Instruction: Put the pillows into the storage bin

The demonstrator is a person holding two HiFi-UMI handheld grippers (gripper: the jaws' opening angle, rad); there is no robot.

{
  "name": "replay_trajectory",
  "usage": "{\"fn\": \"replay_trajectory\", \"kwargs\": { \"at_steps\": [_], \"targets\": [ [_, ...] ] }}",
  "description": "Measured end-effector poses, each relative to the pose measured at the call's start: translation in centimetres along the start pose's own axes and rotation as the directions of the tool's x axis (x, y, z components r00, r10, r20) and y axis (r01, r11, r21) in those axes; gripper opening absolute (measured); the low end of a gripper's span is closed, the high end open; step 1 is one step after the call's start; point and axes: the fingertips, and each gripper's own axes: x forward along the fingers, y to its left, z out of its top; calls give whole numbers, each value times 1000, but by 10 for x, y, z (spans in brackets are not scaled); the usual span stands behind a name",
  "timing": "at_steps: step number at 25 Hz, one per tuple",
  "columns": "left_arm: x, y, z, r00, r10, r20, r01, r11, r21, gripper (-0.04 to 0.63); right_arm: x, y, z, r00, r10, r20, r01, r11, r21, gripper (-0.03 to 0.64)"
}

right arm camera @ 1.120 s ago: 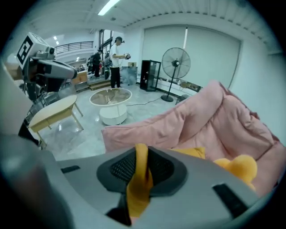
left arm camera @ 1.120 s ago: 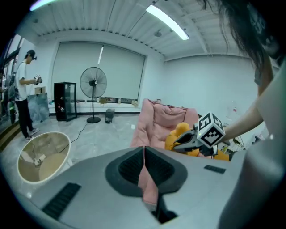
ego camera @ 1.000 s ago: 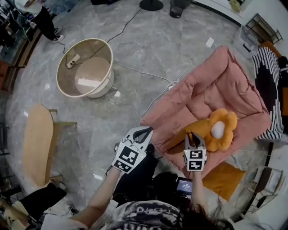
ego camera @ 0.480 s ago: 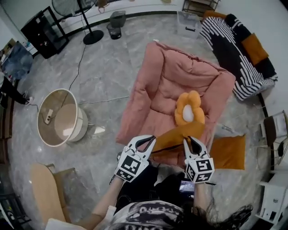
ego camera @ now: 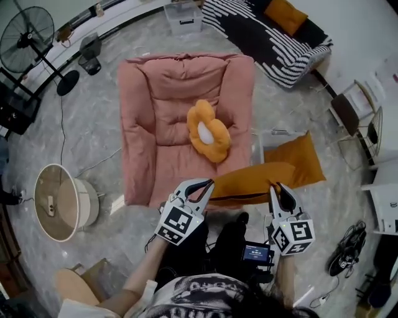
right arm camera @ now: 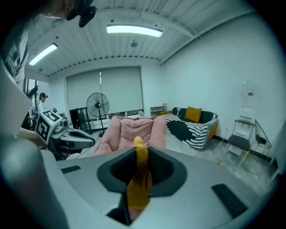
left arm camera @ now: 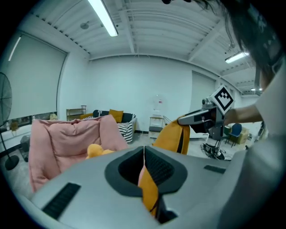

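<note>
- While hanging clear of the floor (ego camera: 93, 136), orange pillow (ego camera: 252, 182) spans btwn both tools, just in front of pink armchair (ego camera: 186, 77).
- L tool (ego camera: 202, 185) clamped on its one end, R tool (ego camera: 280, 190) on the other.
- Flower pillow (ego camera: 208, 131) lies on armchair seat.
- Storage bin (ego camera: 90, 205) well apart, at left.

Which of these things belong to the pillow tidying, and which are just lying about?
Job: orange pillow gripped by left tongs and right tongs; flower pillow on the pink armchair; second orange pillow beside it; round storage bin.
Lying about: fan; striped sofa; clear box; folding chair.
</note>
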Motion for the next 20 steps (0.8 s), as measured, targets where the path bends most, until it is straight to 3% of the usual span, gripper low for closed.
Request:
{"fn": "replay_trajectory", "kwargs": {
  "at_steps": [6,14,20],
  "targets": [
    [62,-62,23,996,-82,-30,83,995,52,15,-50,-80,-17,997,-69,35,66,995,77,61],
    [162,-135,57,995,-71,-68,75,995,63,15,-102,-191,-5,995,8,99,-12,999,42,58],
    [215,-180,72,992,-83,-96,92,992,86,15,-110,-252,-48,1000,25,10,-25,1000,-5,51]
  ]
}}
